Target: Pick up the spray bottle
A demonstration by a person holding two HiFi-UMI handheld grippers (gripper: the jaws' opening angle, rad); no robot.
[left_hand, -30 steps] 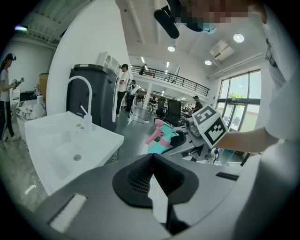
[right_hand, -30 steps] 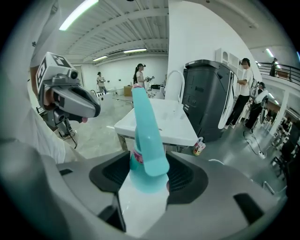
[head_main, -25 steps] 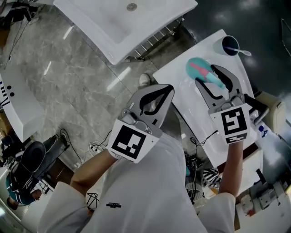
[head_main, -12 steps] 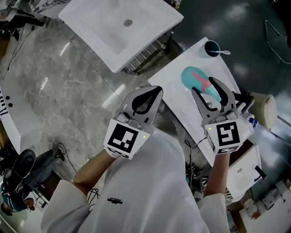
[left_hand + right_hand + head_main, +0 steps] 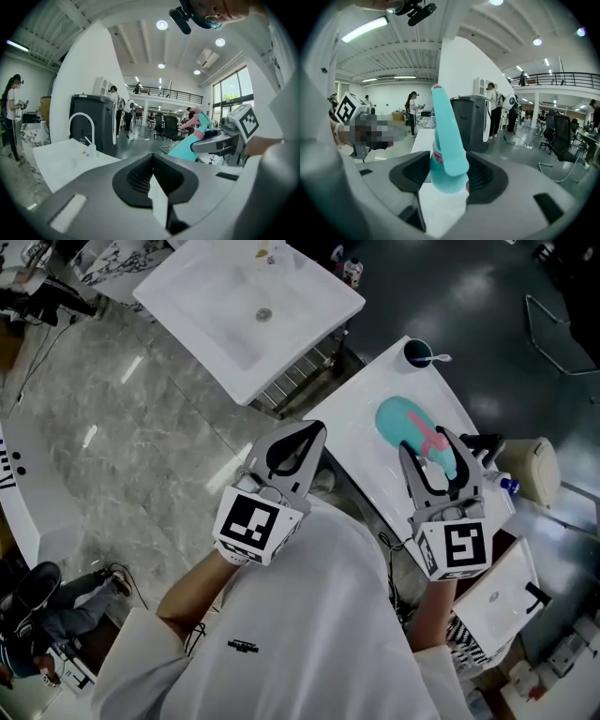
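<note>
The spray bottle (image 5: pixel 410 427) is turquoise with a pink collar, and my right gripper (image 5: pixel 441 457) is shut on its neck. In the right gripper view the bottle (image 5: pixel 446 150) fills the gap between the black pads, its trigger pointing up and away. It hangs over the white table (image 5: pixel 361 404). The left gripper view shows the bottle (image 5: pixel 186 146) held out sideways by the right gripper (image 5: pixel 216 140). My left gripper (image 5: pixel 309 435) is shut with nothing in it, off the table's left side above the floor; its jaws (image 5: pixel 152 185) meet.
A dark cup with a spoon (image 5: pixel 417 354) stands at the table's far corner. A large white sink basin (image 5: pixel 253 301) lies beyond, and a smaller one (image 5: pixel 497 594) at lower right. A beige object (image 5: pixel 532 470) and a small blue-capped bottle (image 5: pixel 507 486) sit right of the table.
The right gripper and the bottle have drawn back from the cup toward the person. The left gripper stays shut and has kept its place beside the body.
</note>
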